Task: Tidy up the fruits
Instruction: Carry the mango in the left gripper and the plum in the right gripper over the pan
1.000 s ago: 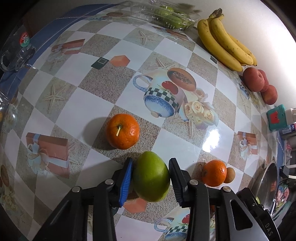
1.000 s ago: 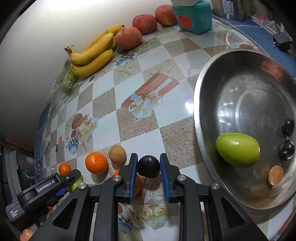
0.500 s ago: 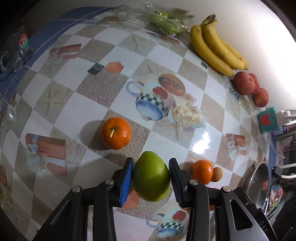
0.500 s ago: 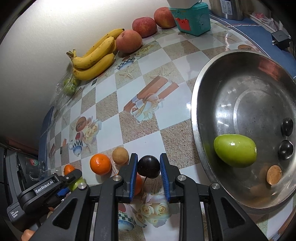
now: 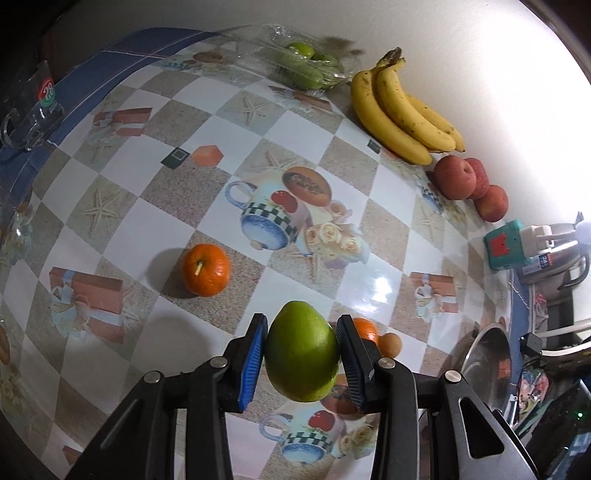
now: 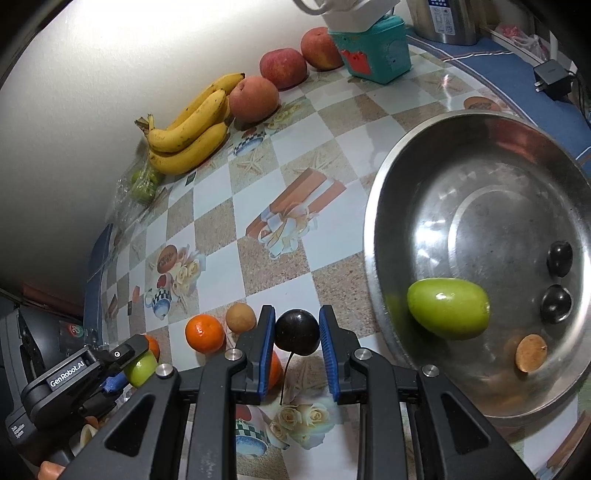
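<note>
My left gripper (image 5: 301, 360) is shut on a green mango (image 5: 302, 356) and holds it above the patterned tablecloth. It also shows in the right wrist view (image 6: 139, 367). My right gripper (image 6: 297, 332) is shut on a dark round fruit with a stem (image 6: 297, 331), just left of a steel bowl (image 6: 373, 236). The bowl holds another green mango (image 6: 448, 313), two dark fruits (image 6: 559, 258) and a small brown fruit (image 6: 531, 352). An orange (image 5: 205, 269) lies left of the left gripper; another orange (image 6: 205, 333) and a small brown fruit (image 6: 241, 316) lie between the grippers.
Bananas (image 5: 402, 110) and red apples (image 5: 456, 177) lie along the back wall, with a bag of green fruit (image 5: 306, 68) to their left. A teal box (image 6: 371, 48) and a steel kettle (image 6: 448, 18) stand near the bowl. A glass mug (image 5: 33, 110) is at the left edge.
Both grippers have risen a little with their fruit still held. In the left wrist view the table has dropped away and more of the bowl side shows.
</note>
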Available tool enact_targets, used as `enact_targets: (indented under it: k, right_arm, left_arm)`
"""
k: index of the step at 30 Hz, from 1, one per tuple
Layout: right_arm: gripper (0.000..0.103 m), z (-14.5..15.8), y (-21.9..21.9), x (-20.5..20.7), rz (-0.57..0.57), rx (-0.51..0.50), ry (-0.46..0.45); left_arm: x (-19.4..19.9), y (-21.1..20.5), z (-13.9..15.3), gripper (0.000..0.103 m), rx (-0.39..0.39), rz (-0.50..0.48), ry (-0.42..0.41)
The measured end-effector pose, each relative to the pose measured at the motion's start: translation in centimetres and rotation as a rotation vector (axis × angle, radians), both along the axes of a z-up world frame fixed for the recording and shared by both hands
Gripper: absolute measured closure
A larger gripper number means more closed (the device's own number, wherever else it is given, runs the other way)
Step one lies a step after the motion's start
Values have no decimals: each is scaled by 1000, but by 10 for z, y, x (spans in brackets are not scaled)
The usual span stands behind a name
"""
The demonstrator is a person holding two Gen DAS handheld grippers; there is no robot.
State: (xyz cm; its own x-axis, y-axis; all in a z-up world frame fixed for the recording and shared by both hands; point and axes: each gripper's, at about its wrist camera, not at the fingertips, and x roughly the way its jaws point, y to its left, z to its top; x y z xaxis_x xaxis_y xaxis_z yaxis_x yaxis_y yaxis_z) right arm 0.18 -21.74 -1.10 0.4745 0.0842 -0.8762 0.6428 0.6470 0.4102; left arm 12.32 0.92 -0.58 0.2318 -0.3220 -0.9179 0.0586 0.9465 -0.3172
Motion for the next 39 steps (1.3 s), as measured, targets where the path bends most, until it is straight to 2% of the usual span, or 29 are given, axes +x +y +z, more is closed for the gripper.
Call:
enact_targets:
  k: [11,26,32,39]
  right_arm:
    - [78,9,-30,-22,-72,-19,-19]
    - [78,13,-85,-70,-224,-41,-10]
    - [78,14,-106,-89,-282,-47,-10]
    - [78,17,-119,-100,-315,-75,-23]
  left_arm:
    - [-19,-35,6,62,-35,-59,-1]
    - [-56,-109,10,62,-61,-219,-3]
    - [-73,-145,14,61,-82,-313,-33]
    - [-89,-187,15,61,-106,-430,-108]
